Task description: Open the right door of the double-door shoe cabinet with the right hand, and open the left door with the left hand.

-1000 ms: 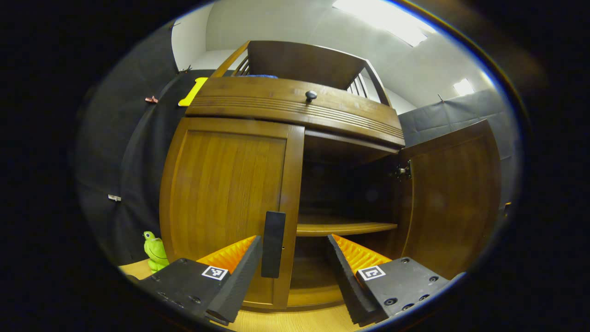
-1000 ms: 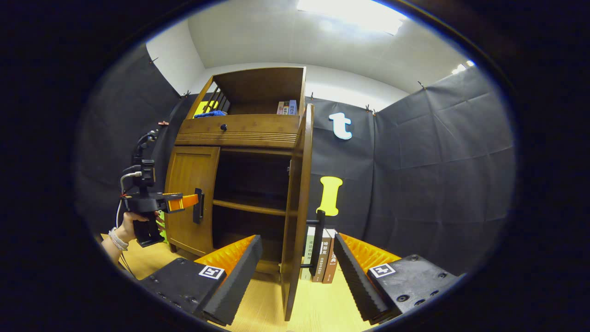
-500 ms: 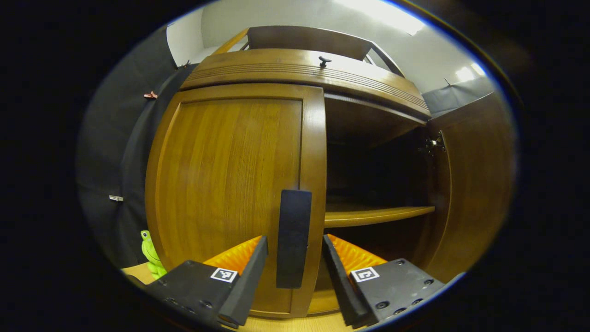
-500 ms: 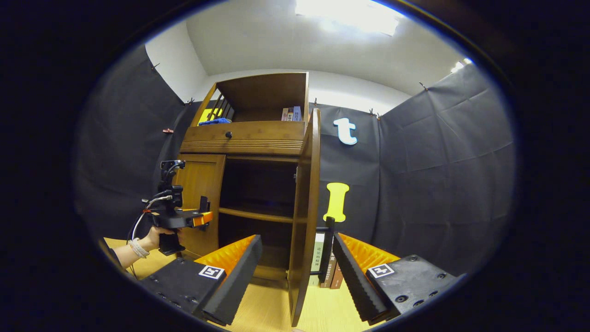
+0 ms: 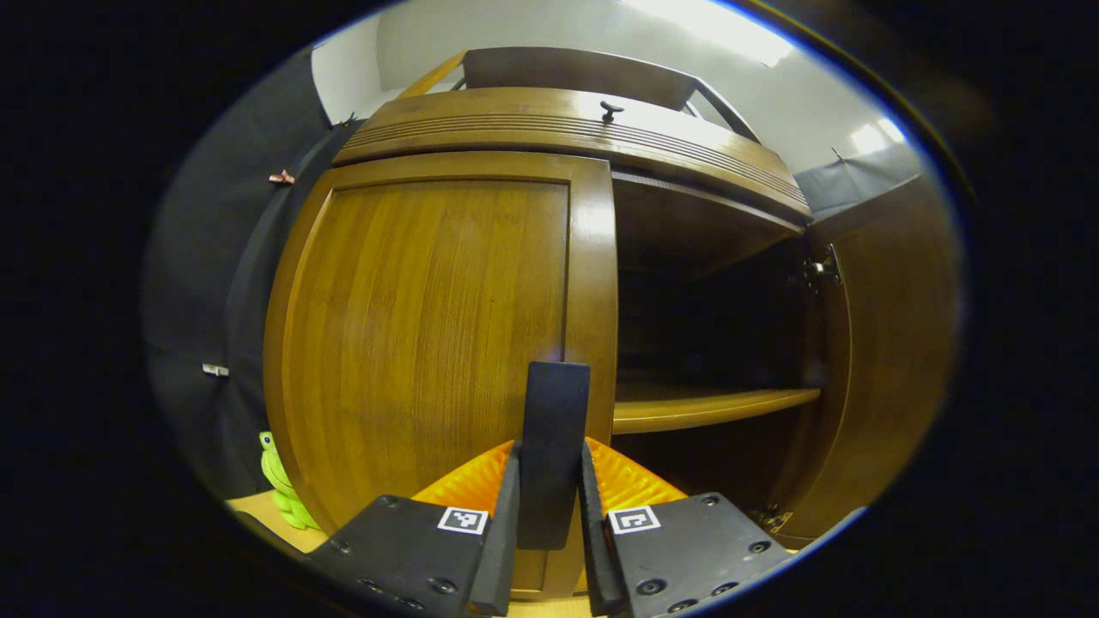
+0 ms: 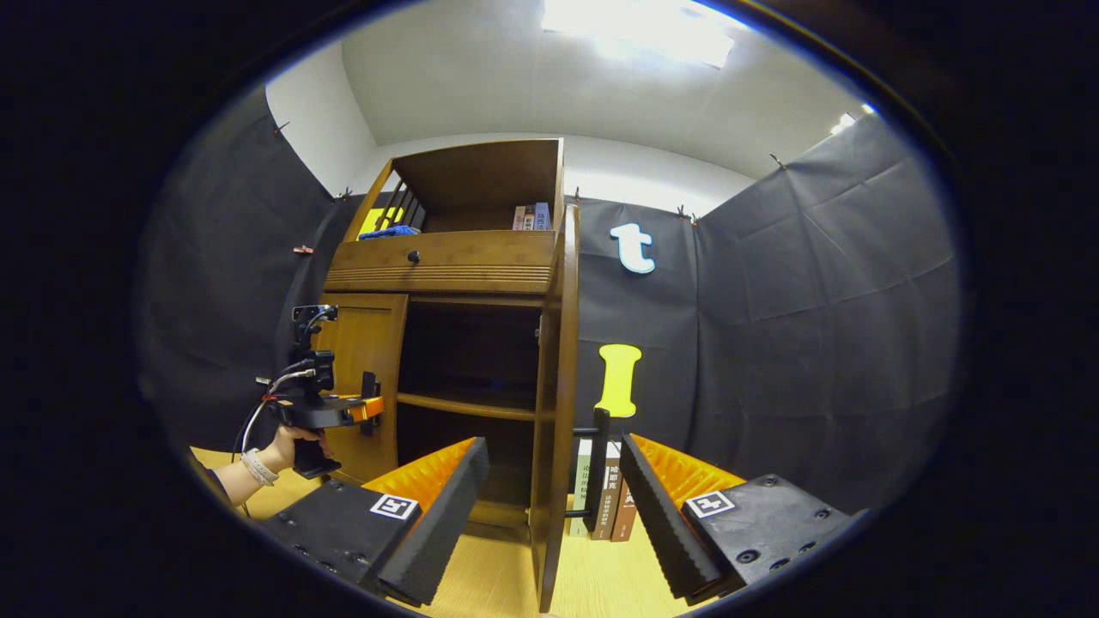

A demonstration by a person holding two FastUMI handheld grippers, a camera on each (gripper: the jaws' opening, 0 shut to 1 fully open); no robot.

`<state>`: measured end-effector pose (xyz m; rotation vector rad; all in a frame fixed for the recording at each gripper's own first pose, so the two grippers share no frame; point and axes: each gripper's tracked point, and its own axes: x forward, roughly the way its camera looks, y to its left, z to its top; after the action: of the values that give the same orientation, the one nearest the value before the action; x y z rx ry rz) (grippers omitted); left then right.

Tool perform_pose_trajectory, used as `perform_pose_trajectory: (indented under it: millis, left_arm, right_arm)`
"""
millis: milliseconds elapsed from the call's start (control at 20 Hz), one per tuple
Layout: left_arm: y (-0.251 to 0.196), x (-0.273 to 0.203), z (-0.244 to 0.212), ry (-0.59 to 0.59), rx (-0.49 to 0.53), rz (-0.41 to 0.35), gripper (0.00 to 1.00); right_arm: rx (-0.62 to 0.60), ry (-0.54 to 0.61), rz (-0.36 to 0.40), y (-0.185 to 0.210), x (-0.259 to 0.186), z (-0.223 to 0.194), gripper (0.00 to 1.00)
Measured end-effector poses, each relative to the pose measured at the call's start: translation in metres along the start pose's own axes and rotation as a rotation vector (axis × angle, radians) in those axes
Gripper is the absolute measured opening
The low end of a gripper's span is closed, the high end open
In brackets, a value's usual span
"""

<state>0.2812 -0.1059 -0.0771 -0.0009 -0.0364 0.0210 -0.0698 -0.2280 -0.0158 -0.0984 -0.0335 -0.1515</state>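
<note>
Left door (image 5: 429, 335) flush, handle (image 5: 554, 446) pinched in left tongs (image 5: 547, 524); right tongs (image 6: 549, 506) agape astride right door (image 6: 554, 412) edge.

We count one shoe cabinet (image 6: 446, 257). Two doors: left door (image 5: 429, 326), right door (image 6: 554, 386). Two door handles: one on left door (image 5: 554, 446), one on right door (image 6: 597, 468). One drawer knob (image 6: 414, 256). One inner shelf (image 5: 704, 408). One green frog toy (image 5: 279, 481). Three books (image 6: 605, 489) upright on desk beside cabinet; more books on top shelf (image 6: 528, 217), number unclear to us. Two tongs: left tongs (image 5: 549, 532), right tongs (image 6: 554, 506). One hand (image 6: 288, 442).
</note>
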Motion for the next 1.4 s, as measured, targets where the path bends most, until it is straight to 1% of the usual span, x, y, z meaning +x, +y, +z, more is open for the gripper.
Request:
perform_pose_trajectory:
  millis: [50, 150, 200, 500, 600, 650, 700, 900, 1050, 1200, 1250, 1400]
  left_arm:
    - [0.001, -0.001, 0.000, 0.005, -0.005, 0.001, 0.34]
    - [0.000, -0.004, 0.000, 0.020, -0.032, -0.009, 0.34]
    - [0.001, -0.007, 0.000, 0.026, -0.037, -0.020, 0.31]
    - [0.009, -0.051, 0.006, 0.041, -0.041, -0.063, 0.30]
    - [0.014, -0.070, 0.009, 0.040, -0.038, -0.068, 0.30]
    - [0.017, -0.079, 0.011, 0.043, -0.036, -0.068, 0.29]
    - [0.020, -0.088, 0.012, 0.040, -0.037, -0.068, 0.30]
    - [0.034, -0.121, 0.016, 0.037, -0.052, -0.074, 0.31]
    - [0.049, -0.144, 0.020, 0.032, -0.059, -0.064, 0.29]
    - [0.063, -0.165, 0.024, 0.031, -0.048, -0.051, 0.31]
    - [0.069, -0.170, 0.025, 0.031, -0.045, -0.049, 0.27]
    - [0.084, -0.185, 0.026, 0.036, -0.041, -0.039, 0.28]
  right_arm:
    - [0.001, 0.000, -0.004, -0.001, -0.002, 0.001, 0.97]
    - [-0.005, 0.003, -0.013, -0.001, -0.006, 0.002, 0.99]
    - [-0.010, 0.005, -0.015, 0.000, -0.008, 0.004, 0.97]
    - [-0.008, -0.004, 0.013, 0.020, -0.015, 0.011, 0.97]
    - [-0.003, 0.011, 0.033, 0.030, -0.015, 0.008, 0.97]
    - [0.001, 0.020, 0.048, 0.037, -0.015, 0.006, 0.99]
    - [0.006, 0.031, 0.065, 0.044, -0.015, 0.004, 0.97]
    - [0.004, 0.055, 0.114, 0.063, -0.015, 0.000, 0.97]
    - [-0.001, 0.068, 0.144, 0.079, -0.017, -0.003, 0.97]
    - [0.000, 0.070, 0.175, 0.094, -0.018, -0.002, 0.97]
    - [0.001, 0.068, 0.187, 0.100, -0.019, -0.001, 0.96]
    - [0.007, 0.064, 0.221, 0.117, -0.019, 0.000, 0.97]
